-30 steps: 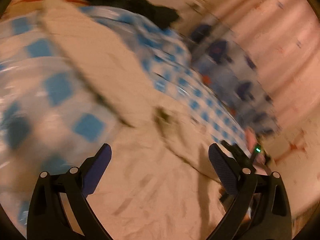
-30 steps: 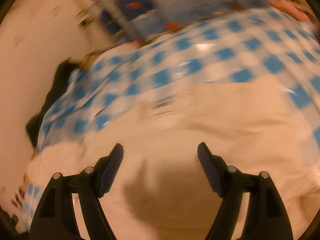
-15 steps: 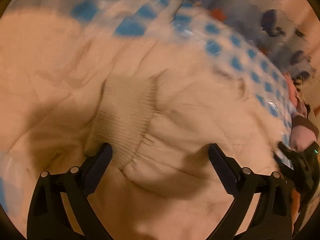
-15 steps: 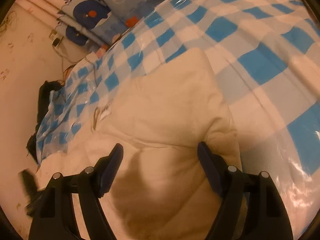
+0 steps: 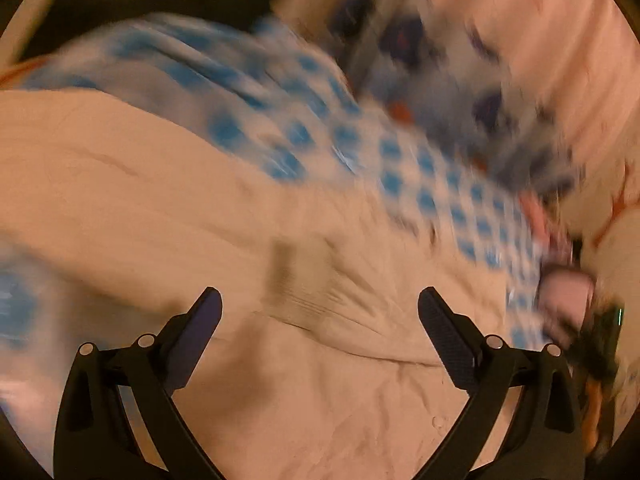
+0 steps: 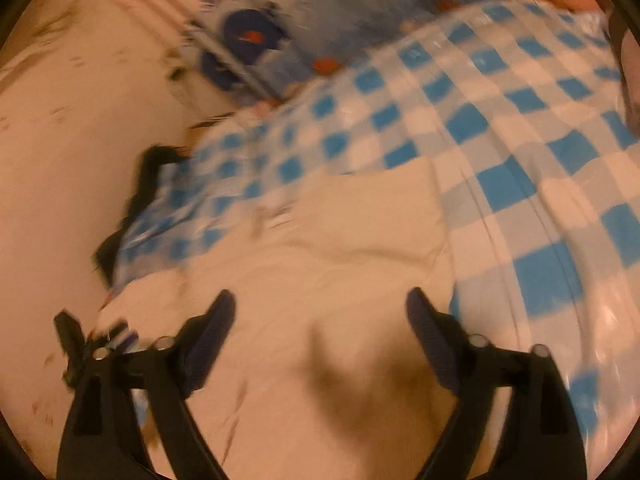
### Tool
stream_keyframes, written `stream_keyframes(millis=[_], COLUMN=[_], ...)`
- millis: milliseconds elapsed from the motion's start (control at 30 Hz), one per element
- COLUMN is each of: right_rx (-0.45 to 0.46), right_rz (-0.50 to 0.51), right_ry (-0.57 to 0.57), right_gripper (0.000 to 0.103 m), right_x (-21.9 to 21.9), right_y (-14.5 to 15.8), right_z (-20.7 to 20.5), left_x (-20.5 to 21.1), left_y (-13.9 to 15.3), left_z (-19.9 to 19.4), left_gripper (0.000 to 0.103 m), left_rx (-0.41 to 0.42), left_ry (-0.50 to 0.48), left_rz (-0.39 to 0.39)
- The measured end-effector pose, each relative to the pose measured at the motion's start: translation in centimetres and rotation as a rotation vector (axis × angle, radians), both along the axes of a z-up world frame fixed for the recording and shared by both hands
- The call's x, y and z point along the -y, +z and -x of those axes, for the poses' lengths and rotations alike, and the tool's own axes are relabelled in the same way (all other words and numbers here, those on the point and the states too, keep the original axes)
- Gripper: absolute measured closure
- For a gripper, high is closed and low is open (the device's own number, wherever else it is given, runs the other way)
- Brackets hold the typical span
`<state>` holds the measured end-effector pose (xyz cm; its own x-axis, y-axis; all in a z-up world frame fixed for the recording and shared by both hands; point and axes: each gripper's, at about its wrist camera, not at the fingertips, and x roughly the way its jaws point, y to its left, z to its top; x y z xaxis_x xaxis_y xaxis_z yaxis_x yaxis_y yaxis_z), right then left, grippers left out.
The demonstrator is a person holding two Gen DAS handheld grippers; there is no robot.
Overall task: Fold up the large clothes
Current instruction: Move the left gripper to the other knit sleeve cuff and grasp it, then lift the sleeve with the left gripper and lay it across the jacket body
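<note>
With both the left gripper (image 5: 320, 308) and right gripper (image 6: 320, 312) spread empty, the cream garment's (image 5: 340, 400) ribbed cuff (image 5: 300, 280) should be pinched squarely.

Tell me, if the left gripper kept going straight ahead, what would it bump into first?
Probably the cream garment. The open left gripper points at its ribbed cuff, which lies just ahead between the fingers. The picture is blurred, so how near it is stays unclear. The checked blue sheet lies farther on.
</note>
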<state>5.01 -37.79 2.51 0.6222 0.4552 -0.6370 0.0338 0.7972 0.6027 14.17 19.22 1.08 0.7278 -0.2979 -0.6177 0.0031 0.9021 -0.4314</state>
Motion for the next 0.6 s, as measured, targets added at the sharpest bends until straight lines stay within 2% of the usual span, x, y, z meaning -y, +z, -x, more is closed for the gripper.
stream_keyframes(millis=[100, 167, 200, 267, 367, 500, 600], right_rx=[0.016, -0.020, -0.034, -0.049, -0.097, -0.175, -0.184], right_rz=[-0.058, -0.085, -0.096, -0.048, -0.024, -0.012, -0.032], right_ry=[-0.003, -0.001, 0.003, -0.006, 0.007, 0.018, 0.004], right_gripper=[0.014, 0.014, 0.014, 0.014, 0.014, 0.014, 0.014], right_x=[-1.0, -2.0, -2.4, -3.4, -4.2, -4.3, -3.6], right_y=[0.2, -0.6, -1.1, -1.8, -3.6, -6.2, -6.8], right_z=[4.3, 4.8, 4.6, 4.3, 3.8, 3.2, 3.1], left_x=[-9.6, -15.2, -19.0, -23.4, -26.9, -28.1, -28.1], left_y=[1.9, 2.2, 2.2, 1.9, 1.5, 1.2, 0.5], left_z=[2.5, 3.5, 4.3, 5.2, 5.0, 2.4, 0.9], left_gripper=[0.008, 0.008, 0.008, 0.008, 0.008, 0.008, 0.008], left_rx=[0.043, 0.047, 0.052, 0.056, 0.060, 0.038, 0.031], left_ry=[0.191, 0.319, 0.404, 0.506, 0.558, 0.550, 0.572], left_rz=[0.081, 0.154, 0.217, 0.276, 0.315, 0.286, 0.298])
